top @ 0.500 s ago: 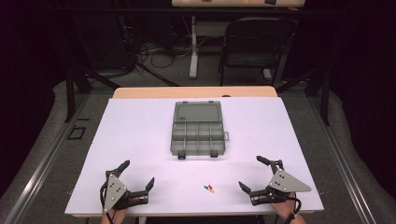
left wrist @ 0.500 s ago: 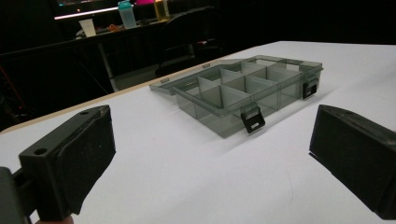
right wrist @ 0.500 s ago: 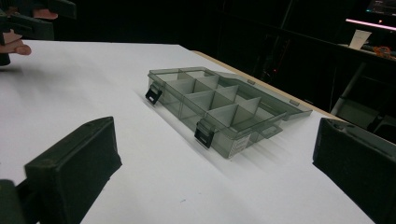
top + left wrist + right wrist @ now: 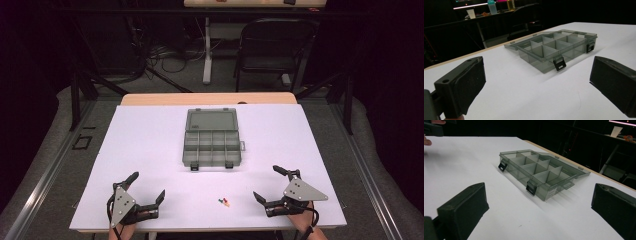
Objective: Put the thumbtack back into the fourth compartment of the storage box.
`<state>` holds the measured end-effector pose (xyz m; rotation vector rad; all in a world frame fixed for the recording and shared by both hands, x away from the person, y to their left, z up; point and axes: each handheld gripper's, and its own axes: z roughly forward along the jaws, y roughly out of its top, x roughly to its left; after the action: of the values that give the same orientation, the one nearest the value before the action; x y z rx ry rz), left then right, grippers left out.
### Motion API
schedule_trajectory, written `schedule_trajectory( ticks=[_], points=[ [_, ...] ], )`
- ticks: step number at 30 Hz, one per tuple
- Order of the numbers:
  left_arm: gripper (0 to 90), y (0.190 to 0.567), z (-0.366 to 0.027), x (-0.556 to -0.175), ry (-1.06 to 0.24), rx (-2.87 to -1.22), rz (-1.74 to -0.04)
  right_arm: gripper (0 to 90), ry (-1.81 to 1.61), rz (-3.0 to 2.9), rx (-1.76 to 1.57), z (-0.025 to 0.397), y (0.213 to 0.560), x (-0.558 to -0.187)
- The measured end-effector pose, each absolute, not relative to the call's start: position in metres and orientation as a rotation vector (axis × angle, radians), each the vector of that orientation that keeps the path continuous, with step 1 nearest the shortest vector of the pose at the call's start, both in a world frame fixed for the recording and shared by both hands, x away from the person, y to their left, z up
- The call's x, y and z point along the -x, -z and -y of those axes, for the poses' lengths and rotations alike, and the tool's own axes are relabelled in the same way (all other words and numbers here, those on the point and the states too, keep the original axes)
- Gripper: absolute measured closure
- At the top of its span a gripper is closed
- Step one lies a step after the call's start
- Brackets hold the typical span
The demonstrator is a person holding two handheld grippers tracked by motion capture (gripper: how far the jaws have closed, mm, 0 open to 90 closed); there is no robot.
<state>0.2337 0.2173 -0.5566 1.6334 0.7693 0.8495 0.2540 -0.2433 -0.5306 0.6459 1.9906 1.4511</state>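
A smoky grey plastic organiser box [image 4: 212, 140] lies open in the middle of the white table, its lid folded flat behind it and its divided compartments empty. It shows ahead in the left gripper view [image 4: 554, 48] and the right gripper view [image 4: 539, 173]. A few tiny coloured pieces [image 4: 224, 202] lie near the front edge. My left gripper [image 4: 147, 187] rests open at the front left, nothing between its jaws. At the front right my right gripper [image 4: 272, 182] stands open too, just right of the small pieces.
The white table [image 4: 150, 135] has a wooden strip along its far edge. A black chair [image 4: 272, 45] and a desk leg with cables [image 4: 206, 50] stand on the floor beyond. The other hand [image 4: 427, 141] peeks in at the right gripper view's top left.
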Motion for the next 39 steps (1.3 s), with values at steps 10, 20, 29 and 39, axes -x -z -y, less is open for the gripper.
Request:
schedule_trajectory(
  ticks=[10, 20, 29, 39],
  points=[
    [0.2, 0.557, -0.218, -0.235, -0.841, -1.637, -0.773, 0.0, -1.352, -2.140, -0.718, 0.224, 0.531, -0.272],
    [0.2, 0.558, -0.217, -0.235, -0.839, -1.639, -0.776, 0.0, -1.281, -2.296, -0.729, 0.199, 0.529, -0.284],
    [0.2, 0.558, -0.217, -0.236, -0.838, -1.639, -0.784, 0.0, -1.240, -2.397, -0.716, 0.180, 0.528, -0.291],
    [0.2, 0.558, -0.217, -0.236, -0.838, -1.640, -0.784, 0.0, -1.174, -2.491, -0.726, 0.162, 0.529, -0.298]
  ],
)
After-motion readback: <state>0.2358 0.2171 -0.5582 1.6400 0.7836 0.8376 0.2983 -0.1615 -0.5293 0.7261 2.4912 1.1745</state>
